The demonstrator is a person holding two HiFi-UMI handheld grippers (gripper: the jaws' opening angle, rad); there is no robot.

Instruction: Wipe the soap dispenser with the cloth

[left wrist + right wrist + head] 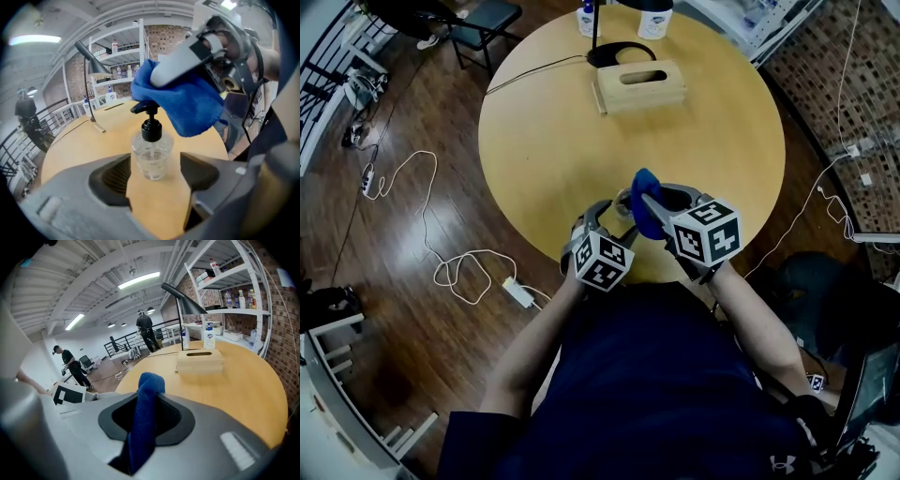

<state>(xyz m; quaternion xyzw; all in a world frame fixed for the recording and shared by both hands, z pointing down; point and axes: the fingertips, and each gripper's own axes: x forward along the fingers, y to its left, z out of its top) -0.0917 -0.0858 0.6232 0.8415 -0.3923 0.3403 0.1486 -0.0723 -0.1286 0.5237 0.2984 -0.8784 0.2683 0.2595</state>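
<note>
The person's dark shirt [656,394] fills the bottom of the head view and is cut off by the edge. Both forearms reach forward from it to the near rim of the round wooden table [553,141].

In the head view the soap dispenser is hard to make out, because the grippers and the cloth [645,202] cover it. The left gripper view shows it well. The soap dispenser [151,157] is a short round bottle of clear plastic with a black pump on top, and it stands upright on the table. The left gripper [153,171] has its jaws apart. The bottle stands between the ribbed dark pads, with a gap on each side.

The right gripper [145,416] is closed on the cloth, which is blue, soft and fuzzy. A fold of it stands up from between the jaws. In the left gripper view the cloth hangs at the pump head and hides a part of it. Only the black spout shows to the left.

Farther on the table lies a pale wooden tissue box [640,86] with a slot. Behind it is the black lamp [619,52], whose upper part is cut off.
</note>
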